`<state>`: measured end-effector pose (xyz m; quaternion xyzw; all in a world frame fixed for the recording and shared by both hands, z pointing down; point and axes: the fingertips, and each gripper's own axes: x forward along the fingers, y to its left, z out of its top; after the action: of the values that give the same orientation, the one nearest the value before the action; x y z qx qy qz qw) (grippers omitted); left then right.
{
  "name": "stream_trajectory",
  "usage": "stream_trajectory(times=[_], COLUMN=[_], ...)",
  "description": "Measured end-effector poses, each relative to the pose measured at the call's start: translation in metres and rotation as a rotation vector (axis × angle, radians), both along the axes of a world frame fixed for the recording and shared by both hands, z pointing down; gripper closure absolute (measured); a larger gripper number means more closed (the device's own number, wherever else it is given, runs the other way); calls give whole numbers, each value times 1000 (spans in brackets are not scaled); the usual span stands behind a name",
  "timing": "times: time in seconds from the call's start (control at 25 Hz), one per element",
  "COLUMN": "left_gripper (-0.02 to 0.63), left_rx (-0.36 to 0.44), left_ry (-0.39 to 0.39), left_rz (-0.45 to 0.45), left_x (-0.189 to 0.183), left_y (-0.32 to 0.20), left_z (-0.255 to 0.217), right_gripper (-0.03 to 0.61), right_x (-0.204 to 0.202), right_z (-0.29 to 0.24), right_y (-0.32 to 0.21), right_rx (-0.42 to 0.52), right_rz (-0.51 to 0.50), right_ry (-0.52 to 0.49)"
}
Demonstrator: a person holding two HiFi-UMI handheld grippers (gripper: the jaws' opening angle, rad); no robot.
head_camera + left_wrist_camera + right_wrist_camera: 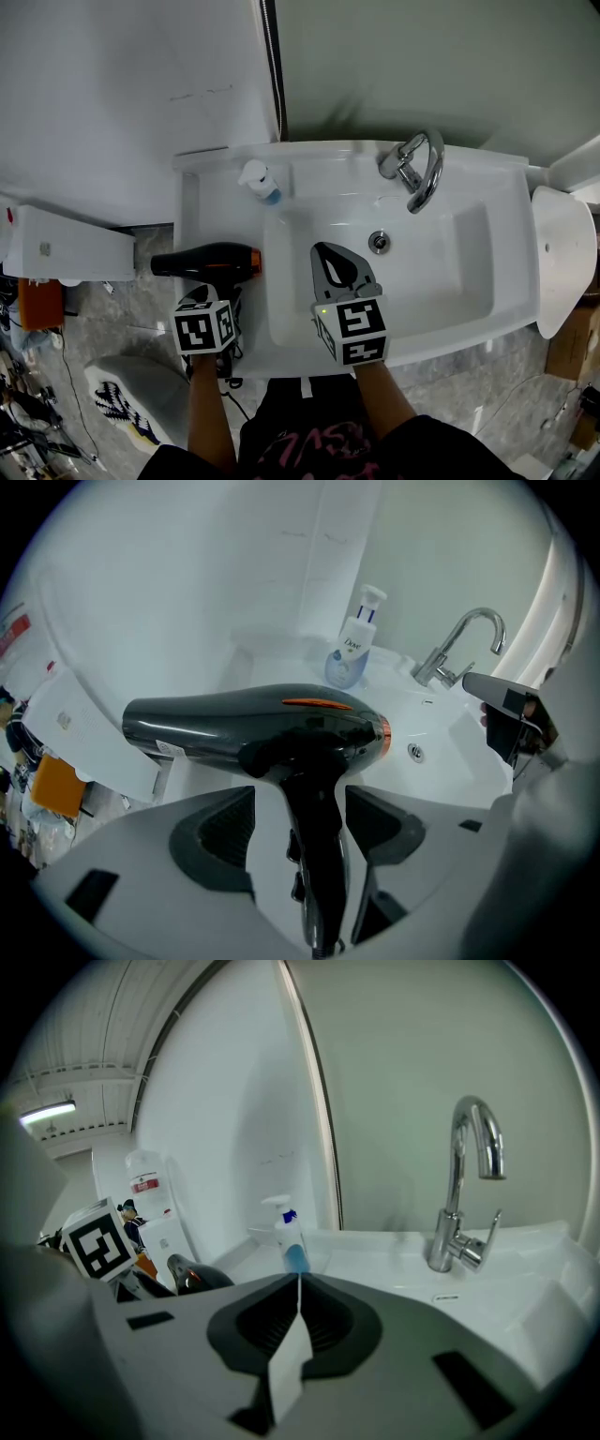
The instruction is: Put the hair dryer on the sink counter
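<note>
The black hair dryer [211, 262] with an orange ring at its nozzle lies on its side on the white sink counter [217, 202], left of the basin, nozzle toward the basin. Its handle [314, 846] runs back between the fingers of my left gripper [223, 298], which stands open; a strip of white counter shows between each dark pad [220, 832] and the handle. My right gripper [330, 255] is shut with nothing in it and hangs over the basin [431, 272]. In the right gripper view its jaws [298, 1283] meet in a thin line.
A chrome faucet [419, 169] stands at the back of the basin. A pump soap bottle [258, 180] sits at the counter's back left corner. A white box [66, 246] is left of the sink and a white lid [562, 258] right of it. The dryer's cord [234, 380] hangs off the front edge.
</note>
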<state>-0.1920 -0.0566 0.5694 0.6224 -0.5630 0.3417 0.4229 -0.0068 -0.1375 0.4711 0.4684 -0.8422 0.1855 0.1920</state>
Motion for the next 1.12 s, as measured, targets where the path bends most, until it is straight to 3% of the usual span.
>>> stream_trajectory(times=[0.28,0.48,0.6,0.68,0.76,0.92,1.12], left_gripper=[330,331,367,501,572,604,604], left_rx=[66,169,276,360,446,629,781], left_ry=[16,49,30,3,-12,-27,-25], left_rz=[-8,-40,-62,-80,-96,-97,-40], left_x=[0,-2,-8,-14,-19,-19,-8], left_y=[0,-6,-13,-18,-25,-31,-34], left_z=[-28,-66,-98,-121,-146,-200,-260], right_gripper=[555,555,555,555,555,555,555], right_x=[-2,-2,0,1,2,2,1], right_z=[-14,-32,-48,-60,-73,-103,-152], right_y=[7,11,12,12,11,11,11], right_rx=[27,58,85,107,134,192,290], right_rz=[-10,-13,-14,-14,-13,-21,-26], right_ry=[-9,-18,-25,-30,-39,-55,-66])
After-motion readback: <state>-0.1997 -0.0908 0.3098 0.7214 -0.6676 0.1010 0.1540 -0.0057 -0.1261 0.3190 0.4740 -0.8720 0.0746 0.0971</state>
